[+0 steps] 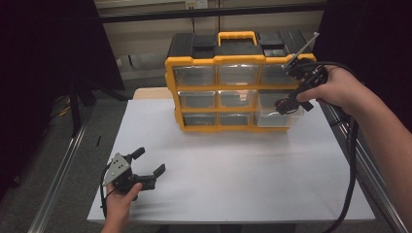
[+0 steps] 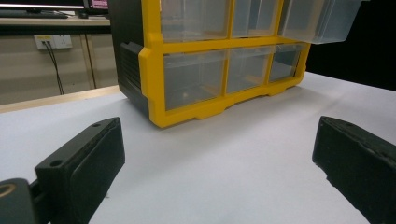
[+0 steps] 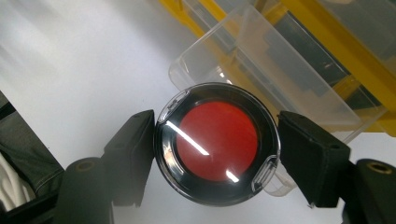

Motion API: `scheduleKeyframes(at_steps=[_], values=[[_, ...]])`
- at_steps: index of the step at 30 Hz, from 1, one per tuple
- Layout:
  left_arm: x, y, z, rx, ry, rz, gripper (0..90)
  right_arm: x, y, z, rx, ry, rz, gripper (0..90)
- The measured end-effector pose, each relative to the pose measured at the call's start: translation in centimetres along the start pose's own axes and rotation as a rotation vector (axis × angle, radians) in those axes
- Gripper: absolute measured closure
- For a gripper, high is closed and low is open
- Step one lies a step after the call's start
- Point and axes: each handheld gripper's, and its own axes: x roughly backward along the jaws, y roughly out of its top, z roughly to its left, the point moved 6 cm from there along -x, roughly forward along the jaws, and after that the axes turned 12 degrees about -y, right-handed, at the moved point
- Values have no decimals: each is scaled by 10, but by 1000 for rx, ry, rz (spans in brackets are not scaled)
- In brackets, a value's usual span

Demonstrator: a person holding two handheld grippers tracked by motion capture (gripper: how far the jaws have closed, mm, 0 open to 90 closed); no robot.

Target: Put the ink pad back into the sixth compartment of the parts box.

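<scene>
A yellow and black organizer [image 1: 218,85] with clear drawers stands at the back of the white table. One clear drawer [image 1: 279,118] in its right column, above the bottom row, is pulled out. My right gripper [image 1: 290,101] hangs over that drawer, shut on a round black-rimmed case [image 3: 217,142] with a red inside under a clear lid. The pulled-out drawer [image 3: 280,79] lies just beyond and below the case. My left gripper [image 1: 148,162] rests near the table's front left, open with nothing between its jaws, and points at the organizer [image 2: 154,70].
The white table top [image 1: 233,165] runs wide between the organizer and the front edge. Metal rails [image 1: 58,174] flank the table on both sides. A cable [image 1: 352,160] trails from the right gripper down the right side. A wall socket [image 2: 51,42] sits behind.
</scene>
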Motion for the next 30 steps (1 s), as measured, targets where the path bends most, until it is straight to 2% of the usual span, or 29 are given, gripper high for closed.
scheduleKeyframes(at_steps=[7,12,19,25,30], values=[[1,0,0,-3,5,1,26,-3,1,-5,5,-15,6,300],[0,0,0,-1,-8,-1,26,-5,3,-8,-10,-19,-2,300],[0,0,0,-3,-4,0,25,-9,6,-11,-25,-34,-7,300],[0,0,0,1,-7,-1,26,-12,9,-11,-18,-52,-8,300],[2,0,1,-17,0,15,26,-15,10,-11,-26,-55,-3,300]])
